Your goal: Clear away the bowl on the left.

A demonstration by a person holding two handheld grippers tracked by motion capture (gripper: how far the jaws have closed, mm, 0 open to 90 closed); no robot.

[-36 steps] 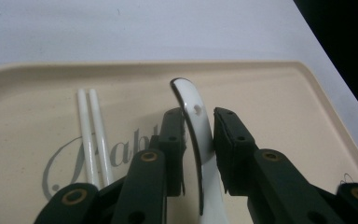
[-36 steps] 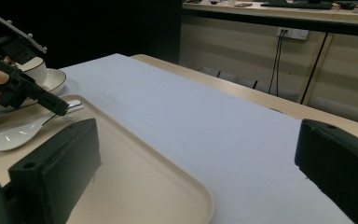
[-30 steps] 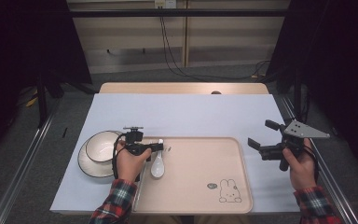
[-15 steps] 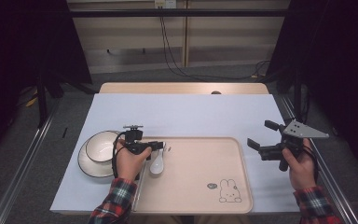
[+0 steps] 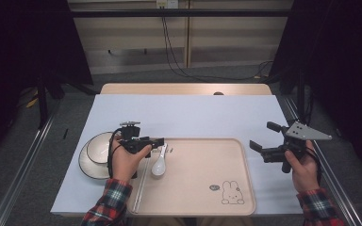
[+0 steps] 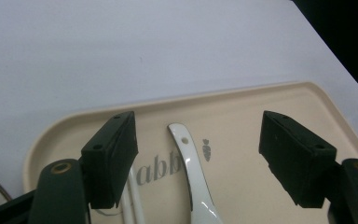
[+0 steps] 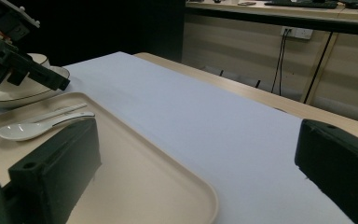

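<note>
A white ceramic spoon (image 5: 159,162) lies at the left end of the beige tray (image 5: 198,188), beside a pair of white chopsticks (image 5: 143,181). My left gripper (image 5: 158,141) hovers over the spoon's handle with its jaws wide apart. In the left gripper view the spoon handle (image 6: 189,163) and the chopsticks (image 6: 134,198) lie between the open left gripper (image 6: 200,133) jaws, untouched. My right gripper (image 5: 262,137) is held open off the tray's right edge, empty. In the right gripper view the right gripper (image 7: 200,158) looks across the tray (image 7: 144,177) at the spoon (image 7: 28,129).
A white bowl (image 5: 99,147) sits on a dark-rimmed plate (image 5: 86,165) left of the tray, close to my left hand. The tray has a rabbit drawing (image 5: 231,193) at its front right. A white mat (image 5: 188,115) covers the table; the wooden edge (image 5: 184,88) lies beyond.
</note>
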